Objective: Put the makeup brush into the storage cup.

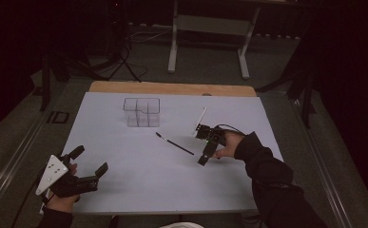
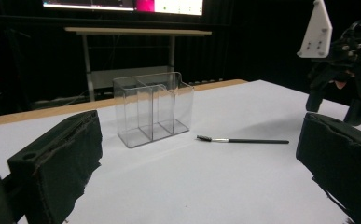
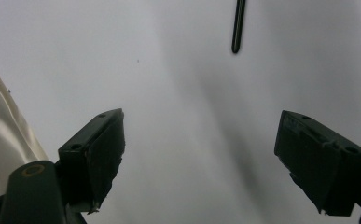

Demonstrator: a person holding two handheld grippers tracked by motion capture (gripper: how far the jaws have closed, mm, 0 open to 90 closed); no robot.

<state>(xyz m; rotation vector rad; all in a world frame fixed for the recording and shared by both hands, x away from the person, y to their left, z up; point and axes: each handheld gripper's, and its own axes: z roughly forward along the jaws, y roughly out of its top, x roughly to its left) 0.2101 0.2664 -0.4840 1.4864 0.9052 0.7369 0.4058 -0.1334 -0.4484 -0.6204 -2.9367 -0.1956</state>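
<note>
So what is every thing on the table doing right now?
Brush: lying flat on the white table cover, untouched, bristle end toward the clear box.
Clear organizer box: upright, compartments empty.
Left gripper: jaws open, holding nothing, near the front left corner.
Right gripper: jaws open, holding nothing, pointed down near the brush's handle end.

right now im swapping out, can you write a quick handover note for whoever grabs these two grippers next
Left gripper: open, holding nothing, at the near left of the white sheet.
Right gripper: open, holding nothing, tilted down just short of the brush's handle end.
Brush: flat on the sheet mid-table, untouched.
Clear organizer: upright behind the brush, compartments look empty.
Done: nothing picked up.
Left: probably grasp the brush and stand it in the organizer.
</note>
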